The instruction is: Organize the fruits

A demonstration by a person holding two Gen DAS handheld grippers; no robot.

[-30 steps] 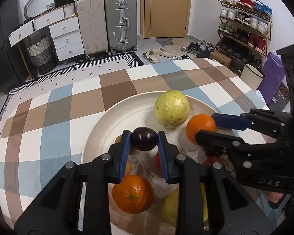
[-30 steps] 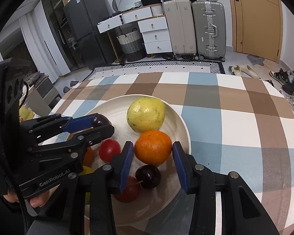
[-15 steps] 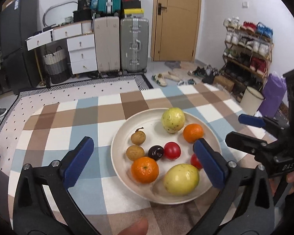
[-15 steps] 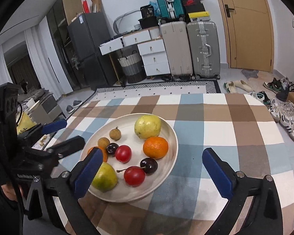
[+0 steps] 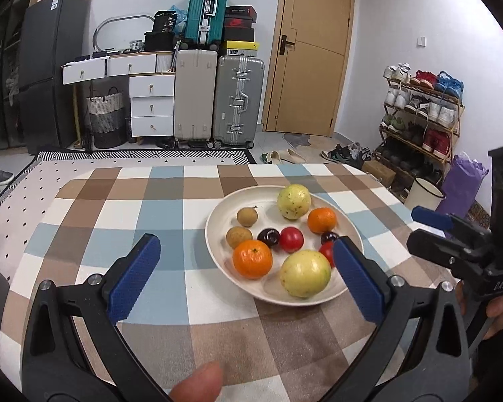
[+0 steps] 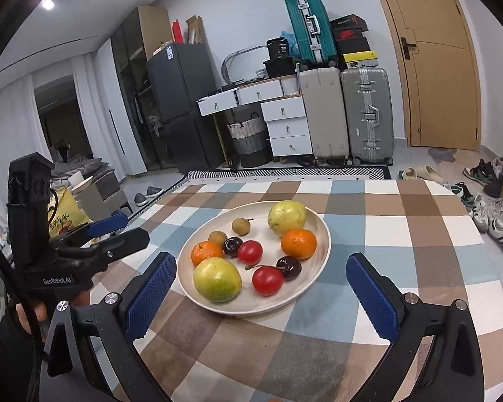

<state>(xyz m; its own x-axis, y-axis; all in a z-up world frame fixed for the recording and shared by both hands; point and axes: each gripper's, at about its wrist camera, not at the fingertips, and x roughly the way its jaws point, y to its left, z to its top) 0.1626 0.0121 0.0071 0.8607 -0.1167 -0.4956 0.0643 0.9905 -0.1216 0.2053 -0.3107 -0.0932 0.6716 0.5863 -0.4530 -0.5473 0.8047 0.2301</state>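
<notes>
Jaws wide apart on both grippers, nothing between the pads. Left gripper (image 5: 243, 271) above checked cloth (image 5: 117, 221), short of the plate; right gripper (image 6: 261, 288) likewise short of the near rim. Each held up in a hand (image 5: 499, 311) at the frame edge.

Plate (image 6: 320, 254) on the cloth, carrying all fruit:
- two yellow-green fruits, one at the far side (image 6: 286, 217), one at the near edge (image 6: 217, 279);
- two oranges (image 6: 299, 243) (image 6: 205, 253);
- two red fruits (image 6: 249, 252) (image 6: 267, 280);
- two dark cherries (image 6: 232, 246) (image 6: 289, 267), the latter touching a red fruit;
- two small brown fruits (image 6: 241, 226) (image 6: 217, 237).

Fruit well clear of both grippers.
</notes>
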